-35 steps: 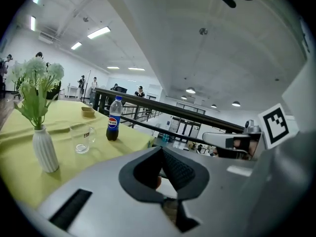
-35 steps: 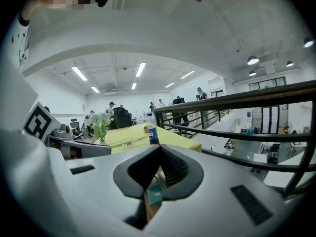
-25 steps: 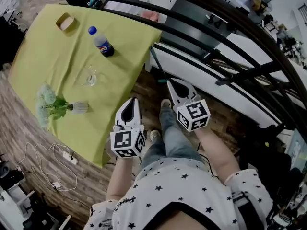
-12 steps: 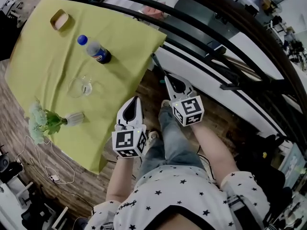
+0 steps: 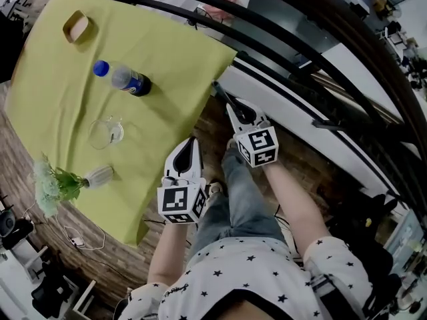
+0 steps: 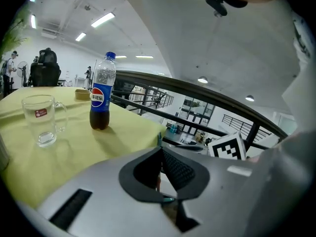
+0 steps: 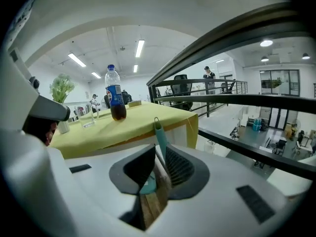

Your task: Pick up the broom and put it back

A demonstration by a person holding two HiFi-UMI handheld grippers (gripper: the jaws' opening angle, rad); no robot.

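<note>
The broom's thin teal handle (image 5: 219, 92) stands upright beside the table corner, close to the railing. In the right gripper view the handle (image 7: 159, 135) rises between the jaws of my right gripper (image 7: 157, 154), close to the right pad (image 7: 178, 168). Those jaws have just been opening, and a gap shows on the handle's left side. In the head view my right gripper (image 5: 231, 109) points at the handle. My left gripper (image 5: 189, 143) hovers over the table's near edge, its tips together with nothing between them (image 6: 160, 151). The broom's head is hidden.
A yellow-clothed table (image 5: 60, 72) carries a cola bottle (image 5: 124, 81), a glass mug (image 5: 105, 133), a vase with greenery (image 5: 70, 181) and a small wooden box (image 5: 75, 27). A dark curved railing (image 5: 303, 69) runs behind the broom. Cables (image 5: 80, 240) lie on the wooden floor.
My right gripper has slid toward the table corner along the handle. The left gripper has shifted a little nearer the table edge. The whole scene has swung left in the head view.
</note>
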